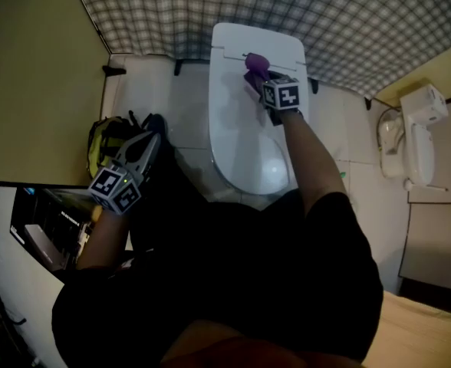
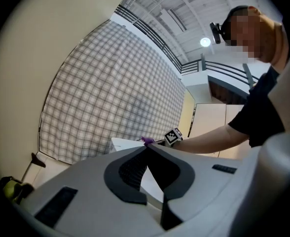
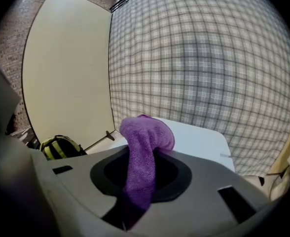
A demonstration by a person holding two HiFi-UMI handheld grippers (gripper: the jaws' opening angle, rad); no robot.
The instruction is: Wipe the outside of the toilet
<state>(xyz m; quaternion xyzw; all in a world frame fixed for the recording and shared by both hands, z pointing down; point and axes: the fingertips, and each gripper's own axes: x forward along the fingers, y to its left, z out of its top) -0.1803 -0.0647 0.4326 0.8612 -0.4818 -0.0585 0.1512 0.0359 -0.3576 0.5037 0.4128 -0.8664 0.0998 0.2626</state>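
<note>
A white toilet (image 1: 252, 121) with its lid down stands against the checked wall. My right gripper (image 1: 258, 80) is over the back of the lid near the tank, shut on a purple cloth (image 1: 255, 66). In the right gripper view the purple cloth (image 3: 141, 154) bulges out between the jaws, with the toilet's white top (image 3: 199, 141) just beyond. My left gripper (image 1: 150, 135) is held low at the left, away from the toilet, with its jaws closed and nothing in them. The left gripper (image 2: 147, 149) points toward the toilet (image 2: 125, 144) and the right arm.
A yellow-and-black backpack (image 1: 106, 140) lies on the floor left of the toilet. A white wall-mounted unit (image 1: 417, 133) is on the right. A black door stop (image 1: 113, 70) sits by the left wall. A dark screen (image 1: 53, 228) is at the lower left.
</note>
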